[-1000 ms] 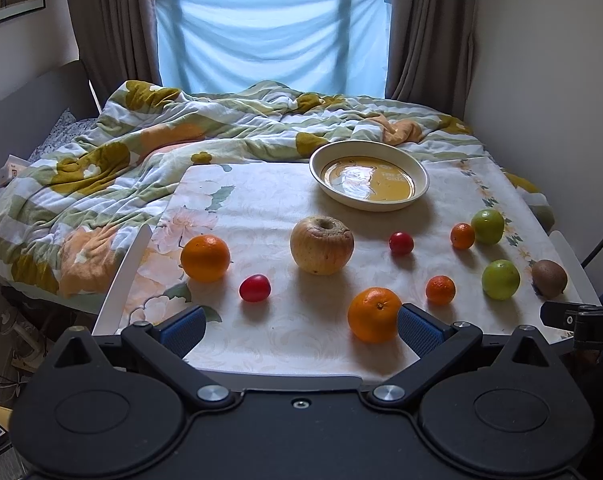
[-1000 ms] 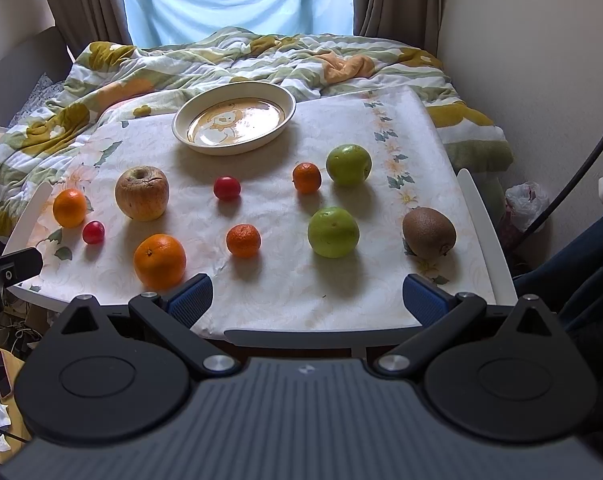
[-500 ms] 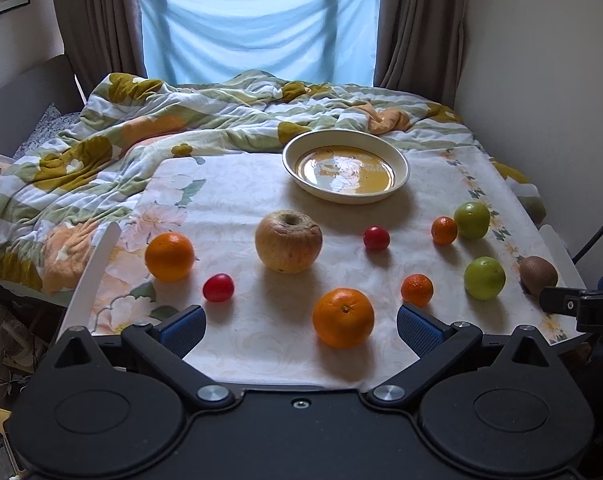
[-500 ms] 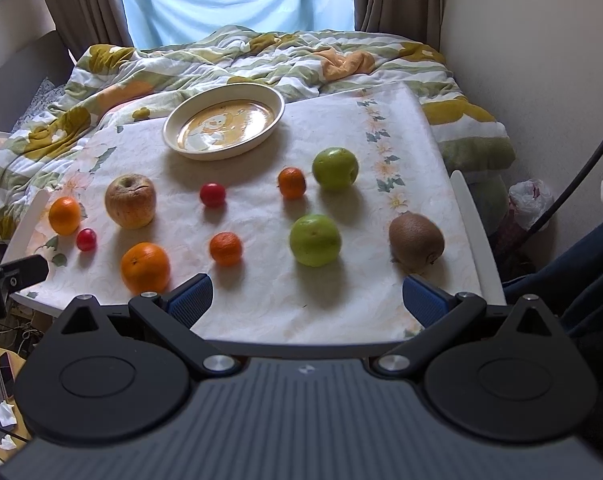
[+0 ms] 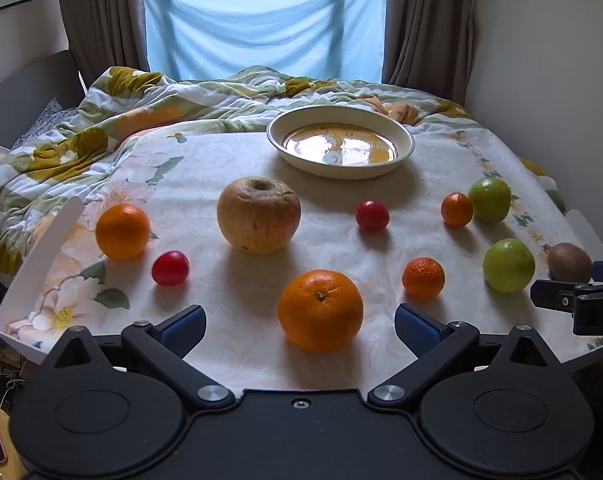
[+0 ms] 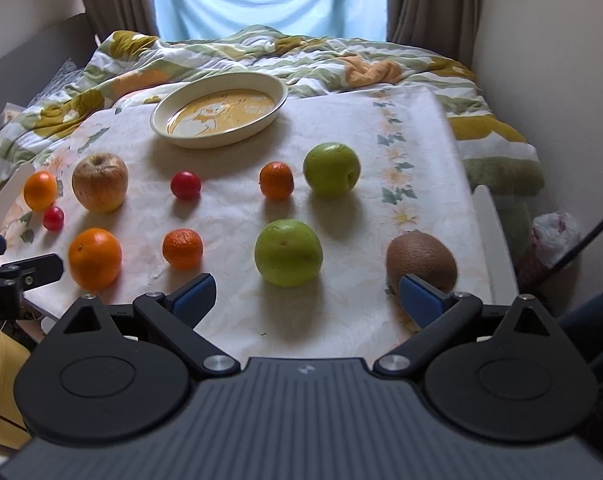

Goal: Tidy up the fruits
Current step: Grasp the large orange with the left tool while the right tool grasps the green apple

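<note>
The left gripper (image 5: 300, 326) was spread wide and empty, an orange (image 5: 320, 310) sitting between its fingers and an apple (image 5: 258, 215) ahead. The right gripper (image 6: 306, 295) was also spread and empty, a green fruit (image 6: 288, 253) just ahead of its gap and a kiwi (image 6: 420, 260) touching its right finger. The empty plate (image 6: 189, 139) sat far ahead.
</note>
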Action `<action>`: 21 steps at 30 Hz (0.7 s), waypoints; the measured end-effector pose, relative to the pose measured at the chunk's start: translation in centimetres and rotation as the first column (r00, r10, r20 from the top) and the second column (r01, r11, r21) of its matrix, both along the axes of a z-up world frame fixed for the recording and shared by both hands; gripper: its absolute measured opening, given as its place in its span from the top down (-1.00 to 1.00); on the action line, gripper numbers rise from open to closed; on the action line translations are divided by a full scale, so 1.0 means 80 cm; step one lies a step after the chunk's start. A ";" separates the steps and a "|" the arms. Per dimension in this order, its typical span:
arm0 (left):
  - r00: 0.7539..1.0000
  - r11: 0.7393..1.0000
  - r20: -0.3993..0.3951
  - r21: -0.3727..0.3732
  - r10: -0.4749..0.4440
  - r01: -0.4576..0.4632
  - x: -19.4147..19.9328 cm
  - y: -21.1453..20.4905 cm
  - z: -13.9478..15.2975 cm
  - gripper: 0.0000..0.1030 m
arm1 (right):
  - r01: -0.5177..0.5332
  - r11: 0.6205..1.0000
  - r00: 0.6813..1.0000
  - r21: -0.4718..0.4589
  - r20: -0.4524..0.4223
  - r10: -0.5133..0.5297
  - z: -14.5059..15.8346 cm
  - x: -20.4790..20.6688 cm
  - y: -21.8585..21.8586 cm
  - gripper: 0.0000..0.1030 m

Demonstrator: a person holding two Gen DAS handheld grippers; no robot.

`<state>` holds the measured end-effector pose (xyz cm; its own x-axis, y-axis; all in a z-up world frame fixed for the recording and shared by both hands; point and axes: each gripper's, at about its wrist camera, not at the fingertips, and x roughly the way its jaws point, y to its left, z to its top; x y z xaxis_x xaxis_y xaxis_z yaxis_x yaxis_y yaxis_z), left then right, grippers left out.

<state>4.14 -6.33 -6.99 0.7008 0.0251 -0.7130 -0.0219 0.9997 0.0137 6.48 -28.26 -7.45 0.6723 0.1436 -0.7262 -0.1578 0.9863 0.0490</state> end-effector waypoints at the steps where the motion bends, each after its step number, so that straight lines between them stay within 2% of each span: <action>1: 1.000 1.000 0.001 0.004 0.002 -0.002 0.002 -0.002 -0.005 -0.94 | -0.010 1.000 1.000 0.000 0.002 0.010 -0.006 0.003 0.001 -1.00; 3: 1.000 1.000 -0.003 0.006 0.005 -0.005 0.008 -0.005 -0.016 -0.82 | -0.028 1.000 1.000 -0.005 0.005 0.028 -0.015 0.008 0.005 -1.00; 7: 1.000 1.000 -0.012 0.009 0.005 -0.005 0.019 -0.009 -0.031 -0.76 | -0.063 0.998 0.998 -0.005 0.002 0.063 -0.031 0.020 0.013 -1.00; 13: 1.000 1.000 -0.015 0.015 0.008 -0.008 0.033 -0.012 -0.041 -0.54 | -0.090 0.996 0.996 -0.008 0.013 0.090 -0.043 0.037 0.023 -1.00; 17: 1.000 1.000 -0.027 -0.008 -0.005 0.005 0.037 -0.012 -0.045 -0.25 | -0.092 0.996 0.996 -0.012 0.005 0.092 -0.049 0.049 0.025 -0.92; 21: 0.999 1.000 -0.031 0.013 -0.016 0.017 0.037 -0.015 -0.044 -0.24 | -0.090 0.996 0.996 -0.003 -0.005 0.090 -0.051 0.057 0.023 -0.83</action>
<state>7.13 -7.56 -10.48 0.6788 0.0231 -0.7340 -0.0046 0.9996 0.0272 11.05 -26.42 -11.54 0.6528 0.2010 -0.7303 -0.2459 0.9682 0.0466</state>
